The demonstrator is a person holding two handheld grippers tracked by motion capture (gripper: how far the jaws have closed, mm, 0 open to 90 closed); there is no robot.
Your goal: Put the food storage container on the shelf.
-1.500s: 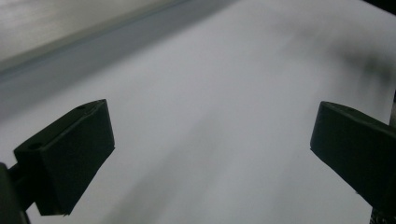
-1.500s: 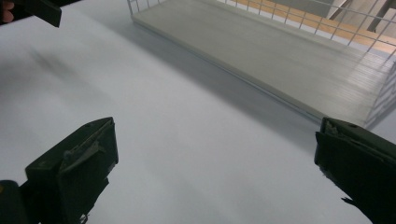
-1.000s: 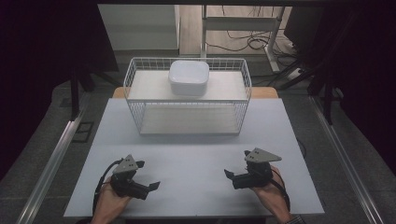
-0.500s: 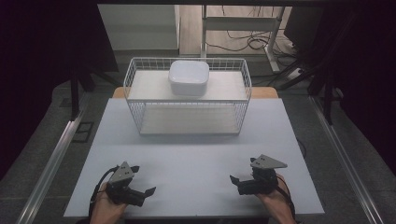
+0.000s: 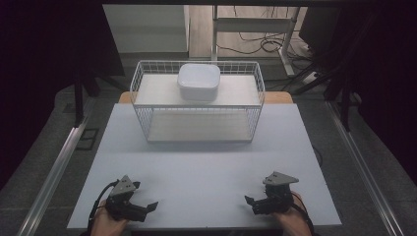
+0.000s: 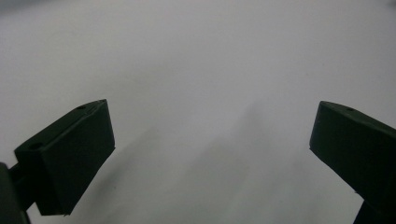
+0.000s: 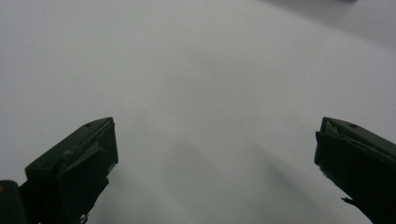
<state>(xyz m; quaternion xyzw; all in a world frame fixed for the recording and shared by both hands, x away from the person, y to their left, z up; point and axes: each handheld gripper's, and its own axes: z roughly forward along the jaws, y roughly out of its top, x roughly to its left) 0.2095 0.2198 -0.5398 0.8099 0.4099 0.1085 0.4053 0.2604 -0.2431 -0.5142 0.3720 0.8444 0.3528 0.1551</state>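
A white wire basket point(image 5: 142, 93) stands at the far middle of the white table point(image 5: 206, 167). On its upper shelf sits a white rounded container point(image 5: 198, 81). My left gripper point(image 5: 146, 209) is low at the table's near left edge, open, jaws pointing right, nothing between them. My right gripper point(image 5: 251, 204) is at the near right edge, open too, jaws pointing left and empty. In the left gripper view the left gripper point(image 6: 212, 149) has its jaws spread wide over bare table. The right gripper point(image 7: 217, 158) likewise hangs over bare table in the right gripper view.
Metal rails point(image 5: 54, 172) run along both sides of the table. Beyond the basket are a floor with cables point(image 5: 255, 44) and a table leg frame. Dark surroundings lie at left and right.
Both grippers have drawn back toward the near edge of the table and lowered. They stay open.
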